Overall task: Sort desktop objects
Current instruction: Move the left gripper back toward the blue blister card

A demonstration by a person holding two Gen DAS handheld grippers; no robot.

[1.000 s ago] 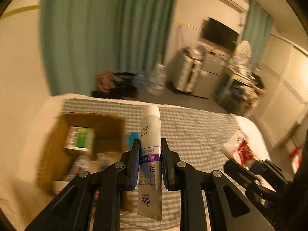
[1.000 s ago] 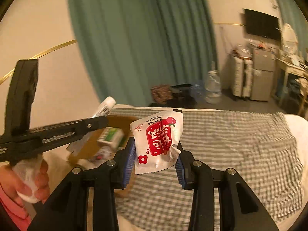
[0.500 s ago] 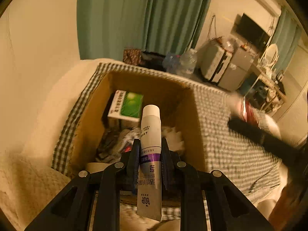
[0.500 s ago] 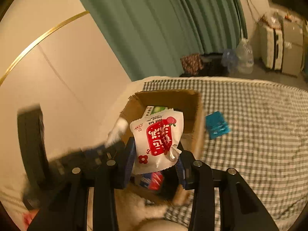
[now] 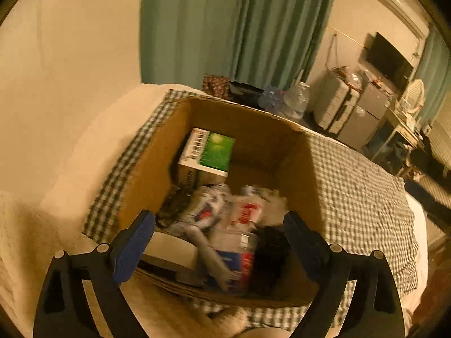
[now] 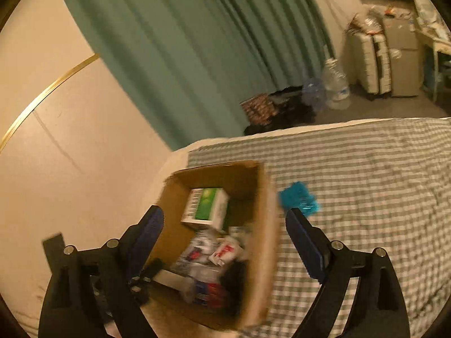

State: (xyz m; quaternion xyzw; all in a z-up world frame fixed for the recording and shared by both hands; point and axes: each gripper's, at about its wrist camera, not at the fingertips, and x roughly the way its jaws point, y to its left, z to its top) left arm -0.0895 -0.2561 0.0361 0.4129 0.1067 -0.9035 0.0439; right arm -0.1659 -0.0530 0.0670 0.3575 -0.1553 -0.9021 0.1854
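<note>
A: What is changed since a second ago?

B: The tube once clamped in the left claw [image 5: 218, 243] and the red-and-white packet once clamped in the right claw [image 6: 225, 242] are no longer gripped. Both claws are opening, nothing is seen between the pads of either, and both are now brought over the cardboard box [image 5: 304, 169] on the bed.

A: Where are the released things found?

B: Inside the box, it is judged. A blurred heap of packets [image 5: 225, 214] is seen in its near half, directly beneath the left claw, with red-printed wrappers among it. The tube cannot be singled out in the blur. A green-and-white carton [image 5: 210, 152] is stood against the far wall of the box.

A: What is left outside?

B: A blue packet [image 6: 300, 198] is seen on the checked bedcover [image 6: 366, 169], just beside the right wall of the box, apart from it.

A: Which claw is better placed for it?

B: The right one, by judgement. The packet is shown just above and beyond its right finger [image 6: 305, 245], while in the left wrist view it is not seen at all. Its long axis appears to run roughly across the claw's line, though blur leaves this uncertain. A short swing to the right, away from the box, is likely called for.
</note>
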